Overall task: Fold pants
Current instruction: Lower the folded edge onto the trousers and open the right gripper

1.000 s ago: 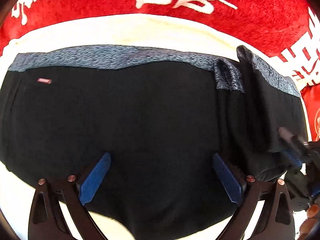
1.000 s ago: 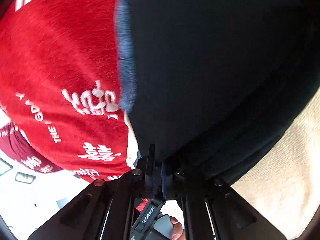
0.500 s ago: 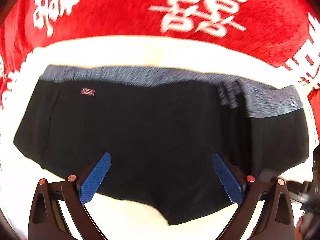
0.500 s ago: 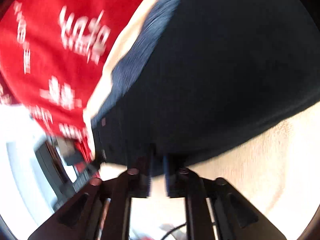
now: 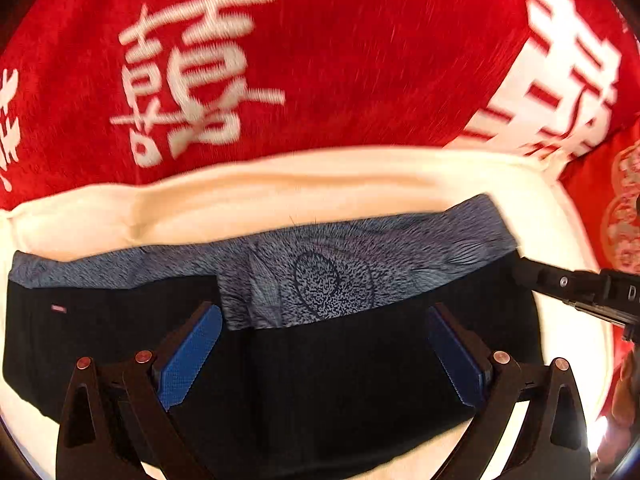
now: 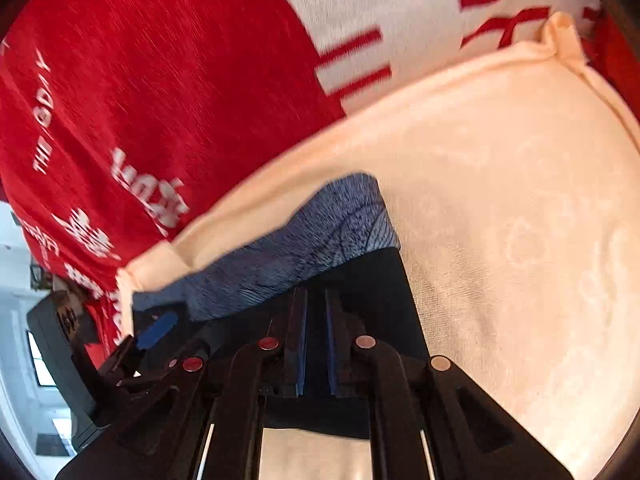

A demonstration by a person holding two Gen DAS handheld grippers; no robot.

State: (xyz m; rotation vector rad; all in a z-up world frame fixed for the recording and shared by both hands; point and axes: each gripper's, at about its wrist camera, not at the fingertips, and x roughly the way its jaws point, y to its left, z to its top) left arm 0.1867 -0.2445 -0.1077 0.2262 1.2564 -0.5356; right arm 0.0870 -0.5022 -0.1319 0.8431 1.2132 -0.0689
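The right side of the pants has just been carried over onto the left, so the waistband now lies doubled across the middle: 1 fold is in. They rest on the cream towel over the red blanket. The left tool hovers with jaws wide apart. The right tool is closing, black cloth still between its jaws.

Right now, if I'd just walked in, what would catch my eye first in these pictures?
Probably the bright red blanket with big white characters, filling the background. In front of it, black pants with a speckled grey-blue waistband lie on a cream towel, framed by the left gripper with its blue pads wide apart.
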